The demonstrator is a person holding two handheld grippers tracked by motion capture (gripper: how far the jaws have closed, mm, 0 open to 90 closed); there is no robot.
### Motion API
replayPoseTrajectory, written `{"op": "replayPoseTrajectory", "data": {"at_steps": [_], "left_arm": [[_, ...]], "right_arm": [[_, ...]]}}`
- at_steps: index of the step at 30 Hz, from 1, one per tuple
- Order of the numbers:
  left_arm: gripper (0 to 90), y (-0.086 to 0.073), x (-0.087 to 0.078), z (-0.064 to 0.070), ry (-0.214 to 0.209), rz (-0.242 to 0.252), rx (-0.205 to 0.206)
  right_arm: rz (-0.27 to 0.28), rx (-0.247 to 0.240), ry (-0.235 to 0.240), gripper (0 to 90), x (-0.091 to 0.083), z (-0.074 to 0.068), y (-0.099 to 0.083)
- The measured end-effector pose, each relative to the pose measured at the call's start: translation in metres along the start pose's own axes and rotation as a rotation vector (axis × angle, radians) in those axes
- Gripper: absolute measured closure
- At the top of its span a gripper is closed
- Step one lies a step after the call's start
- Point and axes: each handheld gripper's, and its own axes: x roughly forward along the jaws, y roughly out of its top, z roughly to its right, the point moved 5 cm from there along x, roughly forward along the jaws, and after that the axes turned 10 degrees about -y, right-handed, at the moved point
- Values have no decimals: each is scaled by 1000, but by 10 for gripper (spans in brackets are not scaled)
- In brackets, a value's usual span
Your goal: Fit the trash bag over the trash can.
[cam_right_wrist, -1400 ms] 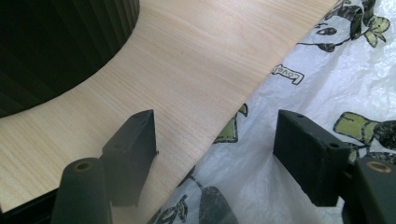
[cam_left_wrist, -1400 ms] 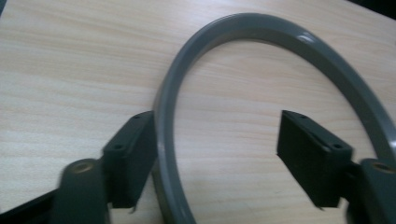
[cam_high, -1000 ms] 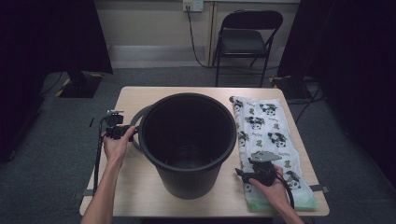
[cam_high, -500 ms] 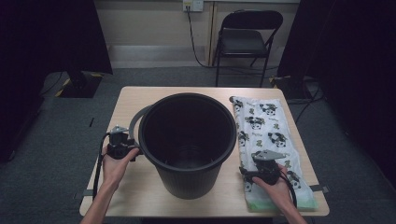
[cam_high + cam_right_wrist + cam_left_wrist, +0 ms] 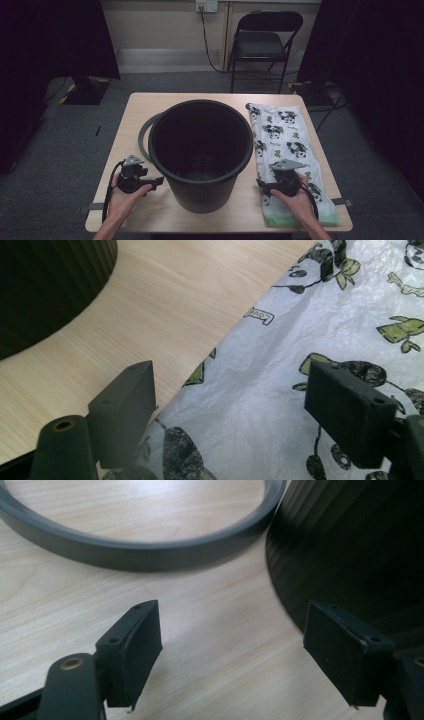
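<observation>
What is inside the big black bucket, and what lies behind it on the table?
The black bucket looks empty: only its dark ribbed bottom shows, though the near inner wall is hidden. Behind and left of it a grey ring lies flat on the table; the bucket covers part of the ring.

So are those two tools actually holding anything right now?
No. The left tool is open beside the black bucket, and the right tool is open over the panda-print bag, gripping nothing.
</observation>
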Motion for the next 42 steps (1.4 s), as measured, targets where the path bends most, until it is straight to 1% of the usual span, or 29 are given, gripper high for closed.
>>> {"op": "replayPoseTrajectory", "data": {"at_steps": [1,2,3,4,6,7,8,9,10,13,14,15,16,17,19,21,22,24,25,29,30,32,33,35,37,38,39,40,42], "left_arm": [[226,-3,3,0,-3,-15,-1],[225,-6,7,3,-14,-28,-11],[226,-8,9,3,-10,-46,4],[226,-10,11,4,-10,-53,1],[230,-12,16,4,15,-80,31],[225,-12,17,5,31,-78,49],[222,-12,18,5,27,-72,35],[212,-12,18,6,29,-73,40],[212,-12,18,6,43,-84,68],[197,-13,21,9,62,-85,93],[197,-14,21,9,83,-100,130],[193,-14,23,10,93,-104,150],[160,-15,24,13,89,-111,133],[140,-15,24,11,92,-109,153],[139,-15,24,11,91,-109,156],[139,-15,24,11,87,-105,157],[139,-16,25,12,78,-104,140],[135,-16,25,11,79,-94,155],[133,-16,25,11,77,-93,155],[132,-16,25,11,76,-95,160],[132,-15,25,10,77,-92,170],[132,-15,25,10,77,-92,171],[132,-15,25,10,77,-92,171],[132,-15,25,10,74,-89,172],[131,-15,25,10,72,-90,174],[131,-15,25,10,73,-92,173],[131,-15,25,10,72,-92,174],[130,-15,25,10,72,-93,175],[130,-15,25,10,71,-92,176]], "right_arm": [[-8,-2,0,194,2,0,-1],[-11,1,-1,194,3,0,-2],[-12,6,-5,198,5,0,-3],[-17,11,-2,202,6,0,-4],[-23,3,-11,224,7,0,-4],[-23,3,-16,223,8,0,-4],[-23,14,-12,229,9,0,-4],[-22,20,-7,237,9,1,-4],[-21,21,-4,240,9,1,-4],[-15,23,4,261,11,1,-4],[-12,25,7,292,11,1,-3],[-9,26,6,326,11,1,-3],[-10,28,4,360,11,1,-2],[-7,27,7,415,11,1,-2],[-8,27,12,525,10,1,-1],[-9,26,14,606,10,0,1],[-11,26,14,647,10,-1,1],[-10,27,18,704,10,-2,2],[-9,30,18,721,11,-2,3],[-2,30,17,724,11,-2,2],[-3,31,15,726,11,-2,3],[-11,30,15,771,10,-3,2],[-19,39,15,776,8,-4,1],[-26,32,26,774,4,-8,-1],[-27,40,33,764,1,-11,-3],[-33,30,42,730,-1,-13,-4],[-37,22,40,649,-2,-14,-4],[-46,23,25,570,-3,-14,-4],[-36,14,26,491,-5,-14,0]]}}
